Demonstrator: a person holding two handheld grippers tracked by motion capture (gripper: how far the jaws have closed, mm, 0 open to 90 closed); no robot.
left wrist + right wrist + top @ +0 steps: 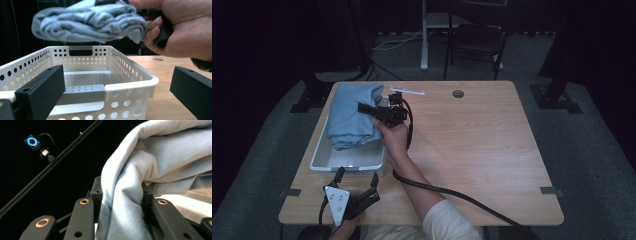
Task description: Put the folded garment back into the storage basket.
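A folded light-blue cloth (353,115) hangs above a white perforated basket (323,155) at the table's left side. My right gripper (368,109) is shut on the cloth's right edge and holds it up. In the right gripper view the blue cloth (155,170) is bunched between the two black jaws. From the left gripper view the cloth (87,21) floats over the basket (130,82), with the right hand (180,27) beside it. My left gripper (357,179) rests near the table's front edge, just in front of the basket, jaws open and holding nothing.
A small white strip (407,91) lies on the wooden table (472,150) behind the right gripper, near a round cable hole (457,93). A dark chair (474,40) and a white stand leg (425,35) are on the floor beyond the table.
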